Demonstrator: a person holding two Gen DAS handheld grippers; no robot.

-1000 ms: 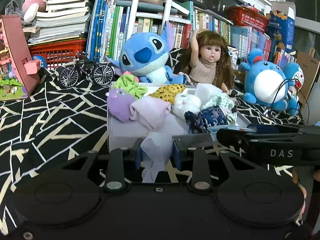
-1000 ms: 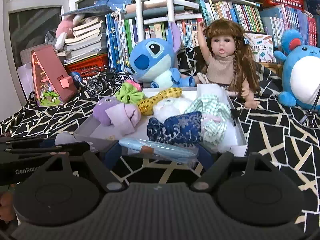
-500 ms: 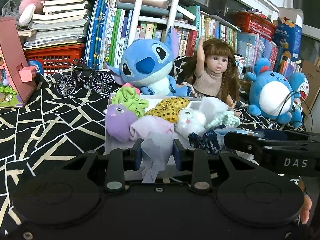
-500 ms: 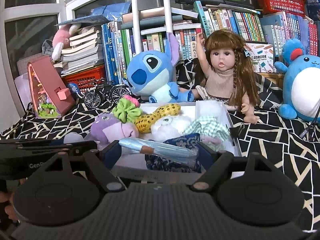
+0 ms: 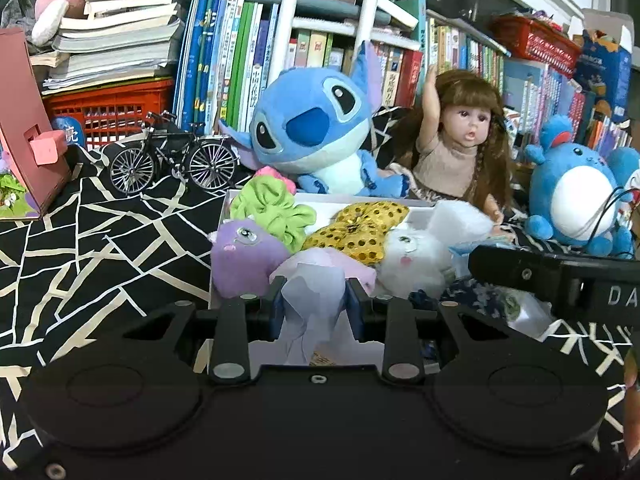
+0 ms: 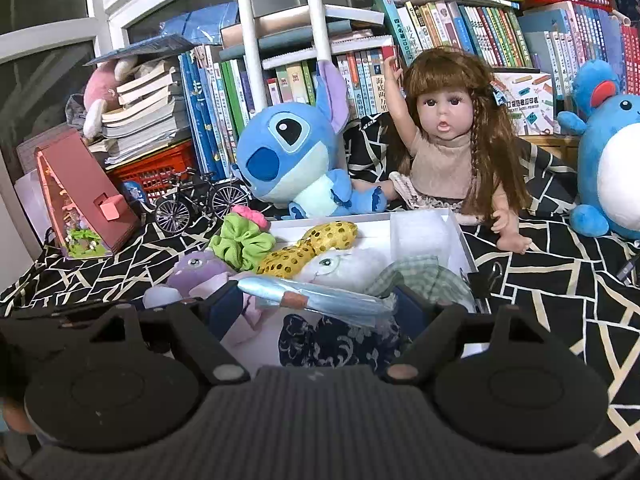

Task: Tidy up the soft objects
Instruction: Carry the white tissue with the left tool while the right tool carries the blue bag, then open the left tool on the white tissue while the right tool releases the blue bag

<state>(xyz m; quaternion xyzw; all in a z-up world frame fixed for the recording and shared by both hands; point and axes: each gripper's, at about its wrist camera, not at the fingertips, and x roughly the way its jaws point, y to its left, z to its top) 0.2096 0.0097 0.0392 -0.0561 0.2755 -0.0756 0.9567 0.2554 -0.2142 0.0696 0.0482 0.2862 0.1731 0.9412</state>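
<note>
A white box [image 5: 219, 240] [image 6: 460, 236] on the patterned cloth holds several soft things: a green scrunchie [image 5: 272, 210] [image 6: 240, 246], a gold sequin bow [image 5: 356, 230] [image 6: 308, 248], a purple plush [image 5: 244, 256] [image 6: 196, 270], a white plush [image 5: 416, 252] [image 6: 344, 266] and a dark blue floral cloth [image 6: 340, 342]. My left gripper [image 5: 314, 306] is shut on a pale lilac gauzy cloth [image 5: 310, 300] over the box's near edge. My right gripper [image 6: 316, 306] is shut on a light blue bow [image 6: 316, 298] above the box.
A Stitch plush [image 5: 316, 132] [image 6: 296, 152], a doll [image 5: 456, 148] [image 6: 448, 148] and a blue round plush [image 5: 572, 196] [image 6: 608, 168] sit behind the box. A model bicycle [image 5: 172, 160] and a pink dollhouse [image 6: 80, 204] stand at the left. Bookshelves fill the back.
Both grippers have moved forward and up over the box with their cloths still held; the box contents now lie closer beneath them.
</note>
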